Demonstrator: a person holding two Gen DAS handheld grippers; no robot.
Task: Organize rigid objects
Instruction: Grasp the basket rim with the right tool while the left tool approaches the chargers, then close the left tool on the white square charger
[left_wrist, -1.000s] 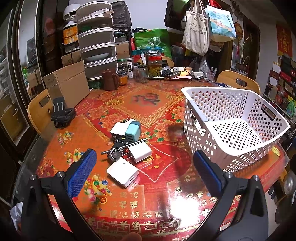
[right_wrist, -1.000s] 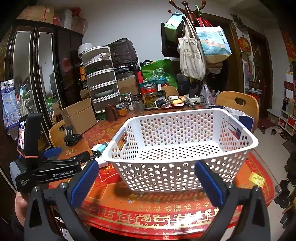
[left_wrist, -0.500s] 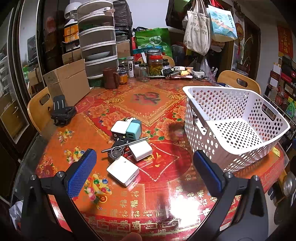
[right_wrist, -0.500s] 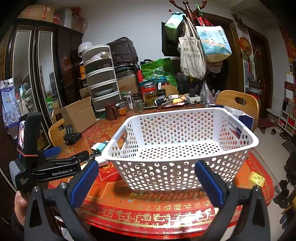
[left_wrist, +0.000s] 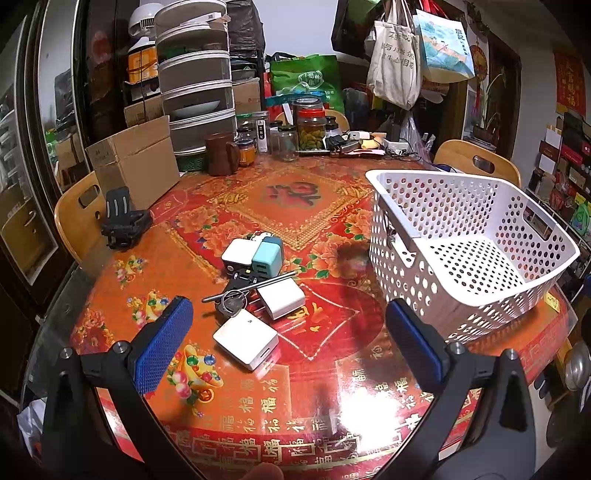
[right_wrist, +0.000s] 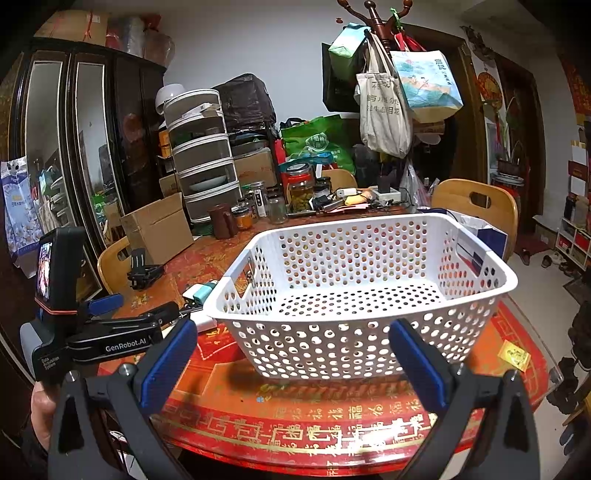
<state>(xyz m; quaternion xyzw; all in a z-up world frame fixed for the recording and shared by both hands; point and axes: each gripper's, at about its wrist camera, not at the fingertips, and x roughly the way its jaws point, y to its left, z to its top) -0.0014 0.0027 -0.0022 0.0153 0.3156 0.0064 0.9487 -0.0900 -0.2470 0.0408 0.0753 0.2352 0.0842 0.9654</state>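
Observation:
A cluster of small objects lies mid-table: a flat white charger (left_wrist: 245, 343), a white plug cube (left_wrist: 281, 297), a teal charger (left_wrist: 266, 256) beside a white one (left_wrist: 238, 254), a key ring (left_wrist: 233, 300) and a thin metal rod (left_wrist: 251, 287). An empty white perforated basket (left_wrist: 476, 295) (right_wrist: 369, 350) stands to their right. My left gripper (left_wrist: 288, 345) hovers open just short of the cluster, nothing between its fingers. My right gripper (right_wrist: 291, 360) is open in front of the basket's near wall. The left gripper's body (right_wrist: 92, 332), held by a hand, shows at the left of the right wrist view.
A black clamp-like holder (left_wrist: 123, 221) and a cardboard box (left_wrist: 135, 162) sit at the table's left. Jars (left_wrist: 310, 129), a brown mug (left_wrist: 219, 153) and stacked drawers (left_wrist: 195, 88) crowd the far edge. Wooden chairs (left_wrist: 79, 210) (right_wrist: 476, 206) ring the red patterned tablecloth (left_wrist: 295, 391).
My left gripper has edged slightly forward and lower toward the chargers. The right gripper and basket stay almost still.

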